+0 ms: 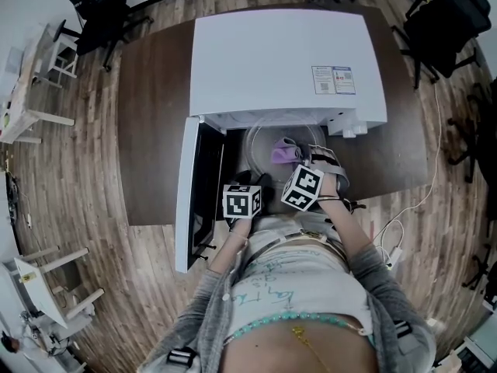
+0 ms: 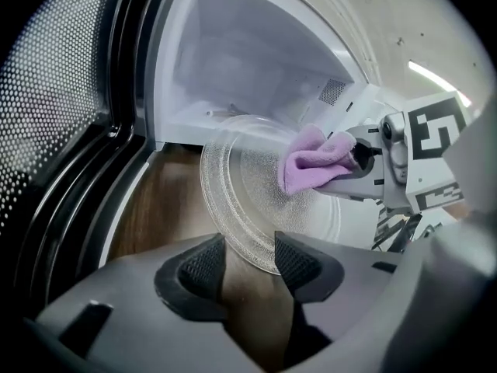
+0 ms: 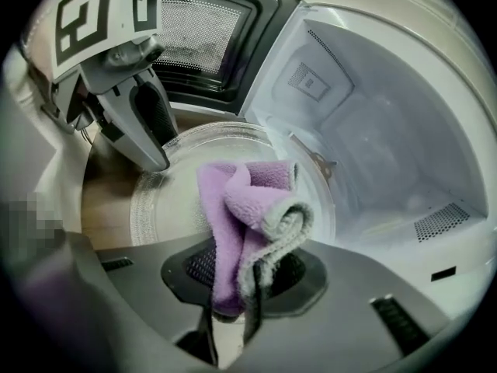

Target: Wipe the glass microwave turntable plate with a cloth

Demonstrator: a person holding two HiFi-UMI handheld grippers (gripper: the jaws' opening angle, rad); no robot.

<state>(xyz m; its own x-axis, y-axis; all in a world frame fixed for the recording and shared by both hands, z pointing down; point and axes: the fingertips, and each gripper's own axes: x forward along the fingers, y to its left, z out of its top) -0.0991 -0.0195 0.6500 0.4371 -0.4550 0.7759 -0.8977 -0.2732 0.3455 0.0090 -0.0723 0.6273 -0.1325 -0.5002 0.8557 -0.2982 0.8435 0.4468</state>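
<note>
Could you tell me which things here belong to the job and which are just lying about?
In use: glass turntable plate in the left gripper; purple cloth in the right gripper; open microwave.
Lying about: office chairs, white cable.

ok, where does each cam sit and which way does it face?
Left gripper view: rides the left gripper, faces into the open microwave; its jaws hold the glass plate by the rim.
Right gripper view: rides the right gripper, faces the cavity across the plate; its jaws hold the purple cloth.
Head view: on the person's head, looking steeply down on the microwave; torso, arms, both grippers show.
Shared: both gripper views show plate, cloth and the other gripper.
</note>
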